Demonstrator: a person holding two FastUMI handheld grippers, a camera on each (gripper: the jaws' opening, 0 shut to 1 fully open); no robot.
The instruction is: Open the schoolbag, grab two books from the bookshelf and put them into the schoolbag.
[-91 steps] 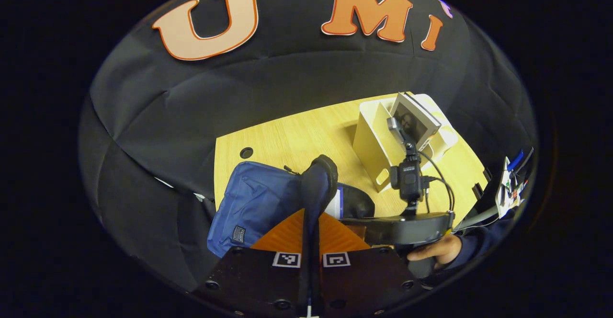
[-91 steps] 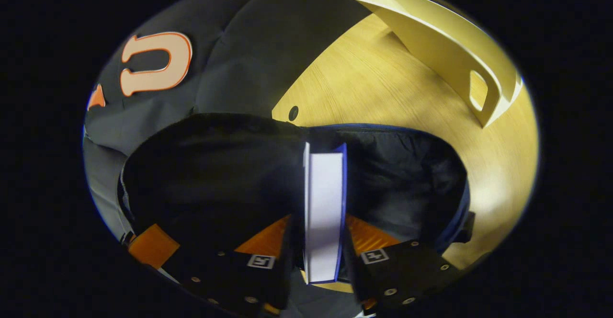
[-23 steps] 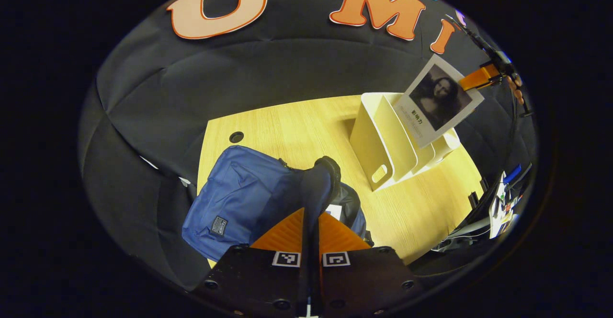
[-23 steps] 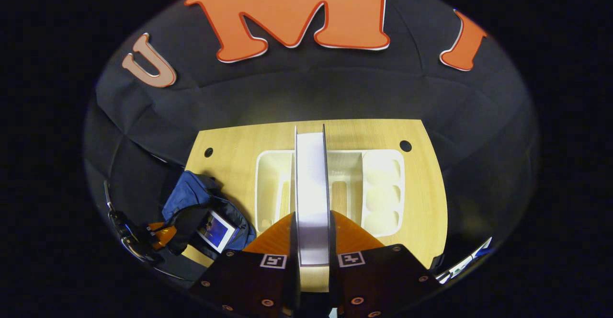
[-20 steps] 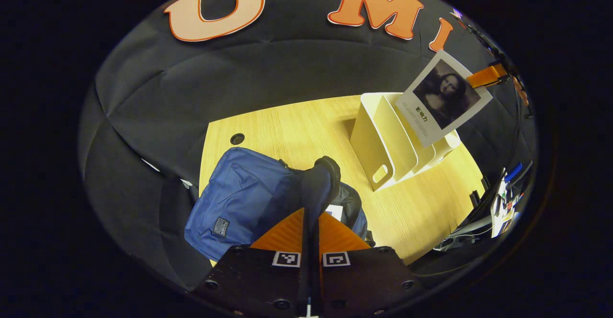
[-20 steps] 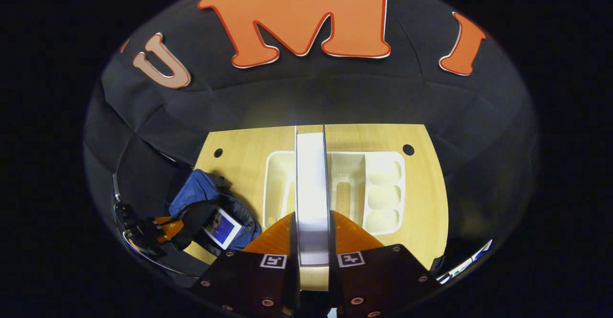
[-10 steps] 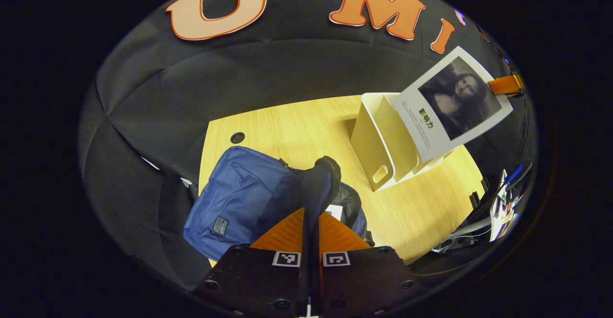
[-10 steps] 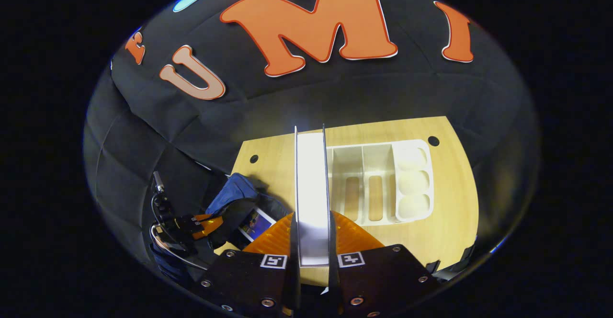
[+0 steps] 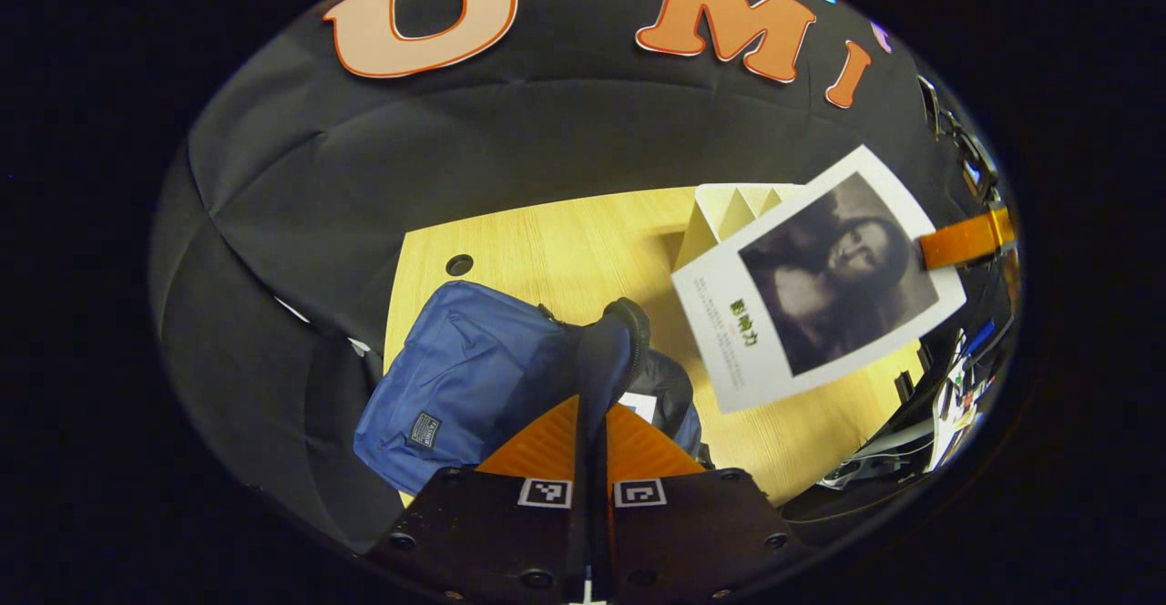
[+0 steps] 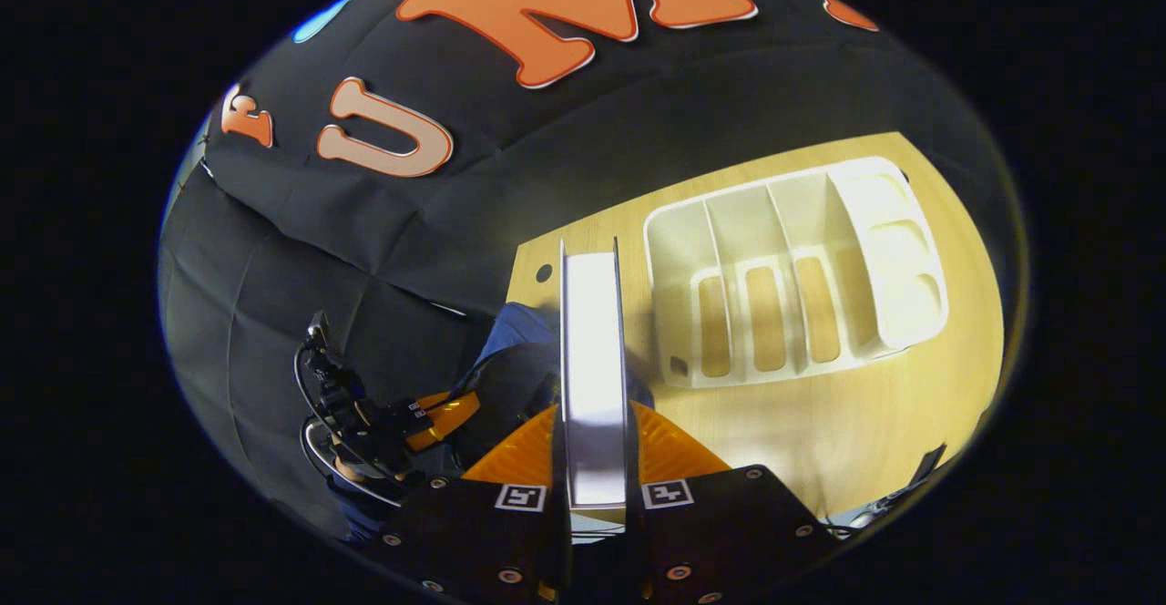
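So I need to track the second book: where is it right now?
The book is clamped edge-on in the right gripper, held in the air above the table, between the bookshelf and the schoolbag.

I am pinching the bag's flap edge tight in my left gripper (image 9: 590,405), both fingers pressed together on it, held low. I am holding my right gripper (image 10: 594,423) up high, angled downward, its two fingers clamping a book between them.
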